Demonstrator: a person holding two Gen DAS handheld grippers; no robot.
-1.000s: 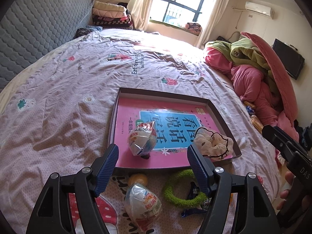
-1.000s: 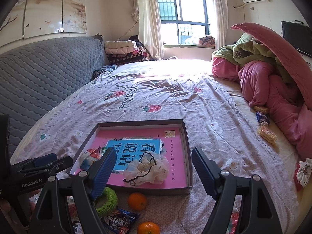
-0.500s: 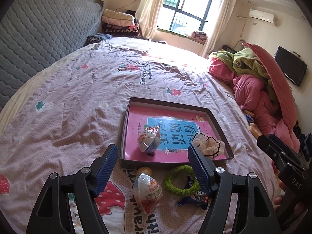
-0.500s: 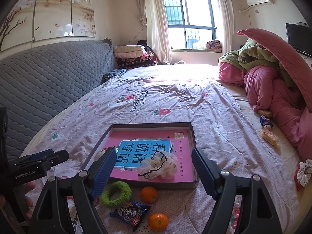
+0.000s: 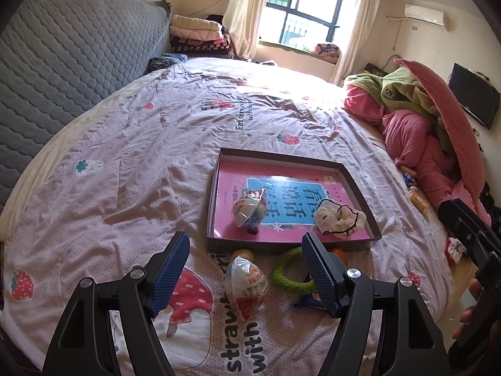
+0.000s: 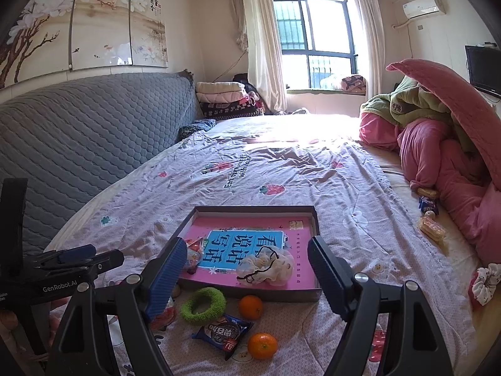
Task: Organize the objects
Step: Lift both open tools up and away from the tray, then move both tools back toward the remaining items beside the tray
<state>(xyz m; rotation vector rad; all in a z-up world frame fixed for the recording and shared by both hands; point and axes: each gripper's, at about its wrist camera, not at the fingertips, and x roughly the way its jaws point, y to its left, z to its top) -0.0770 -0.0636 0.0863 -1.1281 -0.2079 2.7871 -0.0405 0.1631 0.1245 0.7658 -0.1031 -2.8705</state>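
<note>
Both the left tool [image 5: 245, 266] and right tool [image 6: 245, 269] gape wide, empty; the wrapped toy [image 5: 247, 285] lies at the tray's [image 5: 291, 244] six o'clock; its slick crinkly film may slip from a shallow pinch.

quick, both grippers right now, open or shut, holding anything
left gripper: open, holding nothing
right gripper: open, holding nothing

1. Left gripper [image 5: 245, 269]: jaws spread wide, nothing between them, held level and pointing forward.
2. Right gripper [image 6: 245, 277]: jaws spread wide, nothing gripped, held level beside the left.
</note>
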